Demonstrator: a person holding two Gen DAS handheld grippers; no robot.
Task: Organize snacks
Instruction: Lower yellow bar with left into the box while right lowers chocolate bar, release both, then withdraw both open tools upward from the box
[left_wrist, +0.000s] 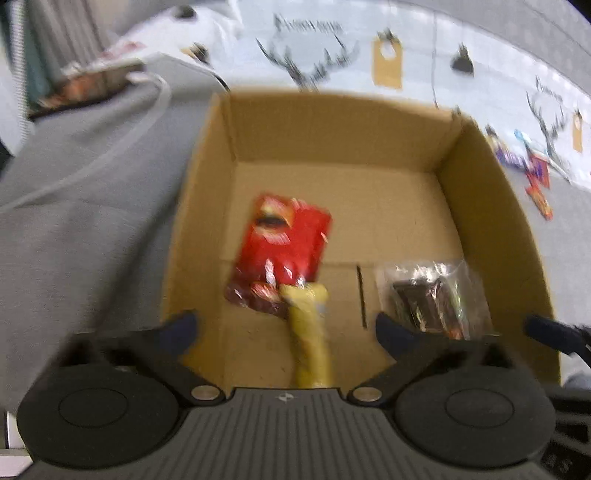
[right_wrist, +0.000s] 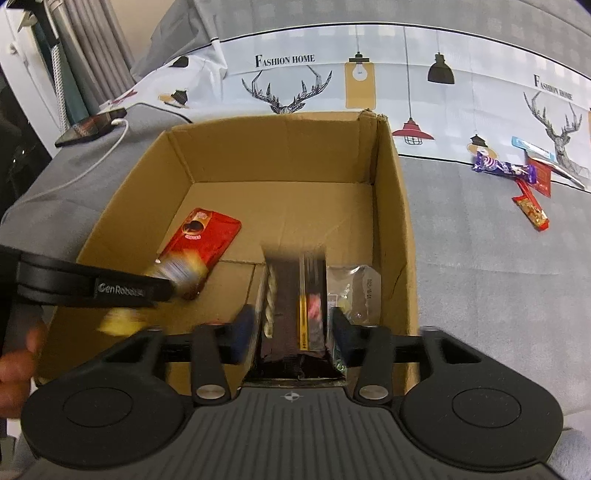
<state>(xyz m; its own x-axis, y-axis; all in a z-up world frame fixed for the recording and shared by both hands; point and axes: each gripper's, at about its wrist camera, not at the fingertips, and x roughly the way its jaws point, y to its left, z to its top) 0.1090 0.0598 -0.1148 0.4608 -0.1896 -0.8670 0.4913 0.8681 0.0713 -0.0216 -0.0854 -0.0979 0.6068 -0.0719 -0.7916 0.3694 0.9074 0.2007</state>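
Left black two-finger gripper (left_wrist: 284, 328) spread wide, gripping nothing, a blurred yellow wrapped snack stick (left_wrist: 308, 332) between its fingers, red glossy snack packet (left_wrist: 286, 243) just ahead. Right black two-finger gripper (right_wrist: 291, 328) partly open around a dark brown boxed snack (right_wrist: 295, 295). Both over an open brown cardboard box (right_wrist: 280, 147); loose purple and red wrappers (right_wrist: 517, 181) far right on grey bedding.

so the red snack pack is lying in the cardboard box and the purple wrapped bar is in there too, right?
Not quite. The red snack pack is in the cardboard box, but the purple wrapped bar lies outside it on the grey bedspread, as the right wrist view shows.
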